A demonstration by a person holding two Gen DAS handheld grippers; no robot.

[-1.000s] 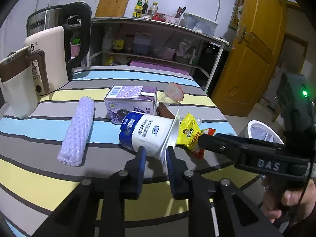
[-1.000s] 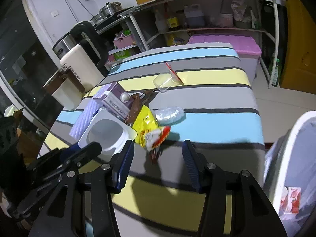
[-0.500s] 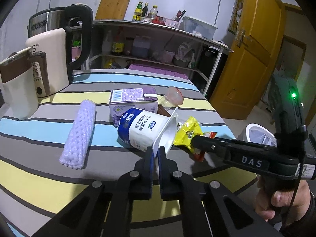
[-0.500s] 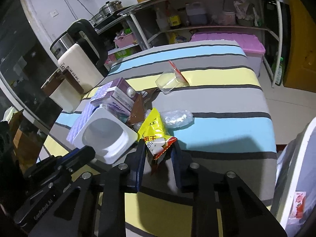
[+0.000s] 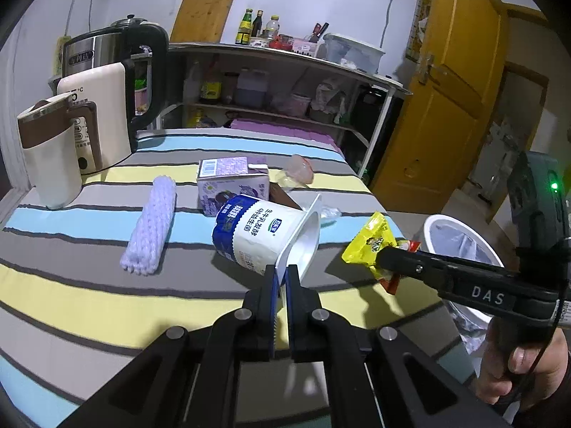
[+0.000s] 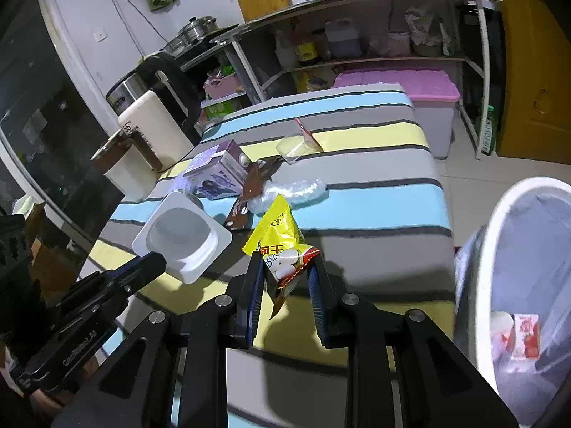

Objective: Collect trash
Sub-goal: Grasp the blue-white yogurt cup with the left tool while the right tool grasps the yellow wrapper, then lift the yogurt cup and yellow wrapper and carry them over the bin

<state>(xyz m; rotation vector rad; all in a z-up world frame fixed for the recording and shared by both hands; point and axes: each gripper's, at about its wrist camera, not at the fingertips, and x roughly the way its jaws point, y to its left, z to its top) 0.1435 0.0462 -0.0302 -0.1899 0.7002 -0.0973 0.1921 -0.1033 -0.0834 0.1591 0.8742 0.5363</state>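
- Left wrist view: your left gripper [image 5: 282, 278], spread around the yogurt cup [image 5: 266, 230] a second ago, is now clenching the cup's rim just ahead of its tips and tilting it off the striped table [image 5: 107, 296].
- Right wrist view: your right gripper [image 6: 287, 278] is now pinching the yellow snack wrapper [image 6: 282, 246] between its pads, lifted clear; the trash bin [image 6: 499, 249] is waiting to its right, so both pieces look ready to carry over.

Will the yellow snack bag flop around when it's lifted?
Probably yes. The yellow snack bag looks like thin crinkled foil, so it should bend and dangle from the right gripper. It looks flat and empty, so likely very light, and its shiny skin may be slippery.
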